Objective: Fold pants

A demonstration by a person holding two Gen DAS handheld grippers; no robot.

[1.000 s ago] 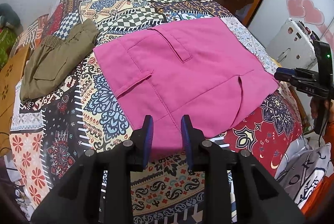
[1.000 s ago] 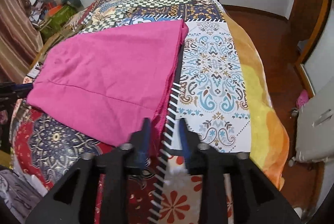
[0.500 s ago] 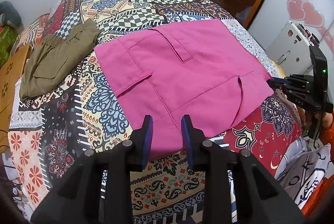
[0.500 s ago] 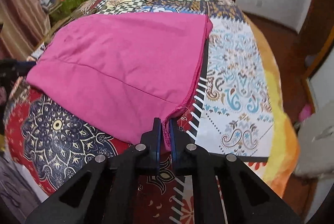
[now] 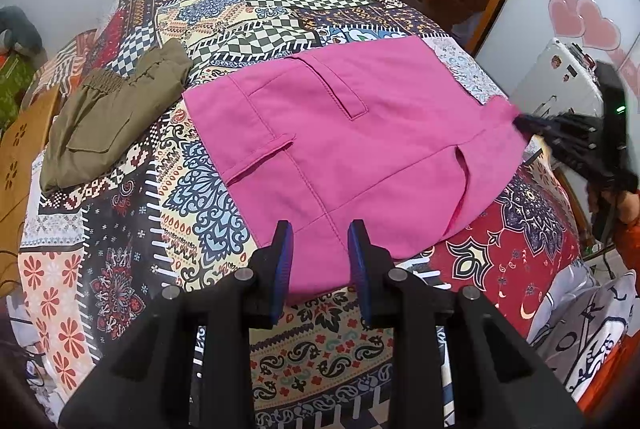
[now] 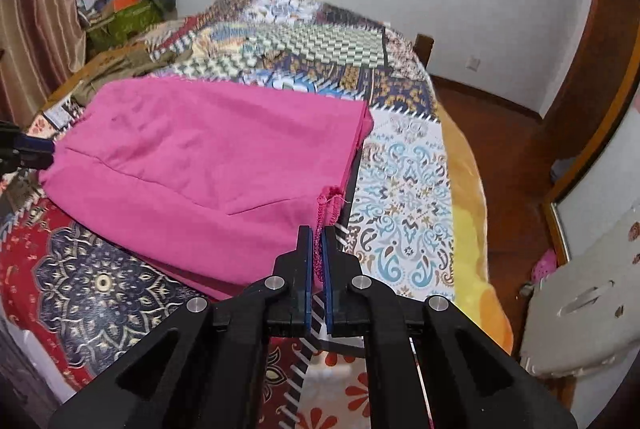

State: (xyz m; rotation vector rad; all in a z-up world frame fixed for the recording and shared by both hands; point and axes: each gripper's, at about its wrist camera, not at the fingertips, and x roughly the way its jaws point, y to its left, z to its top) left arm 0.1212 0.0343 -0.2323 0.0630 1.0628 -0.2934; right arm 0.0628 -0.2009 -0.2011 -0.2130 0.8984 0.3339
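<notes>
Pink pants lie partly folded on the patchwork bedspread, pocket side up. My left gripper is open, its fingers standing on either side of the pants' near edge. My right gripper is shut on the pants' near corner hem and lifts it slightly; the pants spread away to the left. In the left wrist view the right gripper shows blurred at the pants' right corner. In the right wrist view the left gripper shows at the far left edge.
Folded olive pants lie at the left of the bed. A wooden board is at the left edge. White printed fabric hangs at the lower right. A white appliance and wooden floor are to the right of the bed.
My right gripper has closed on the pants' corner hem and pulled it up and back. My left gripper has stayed open at the near edge.
</notes>
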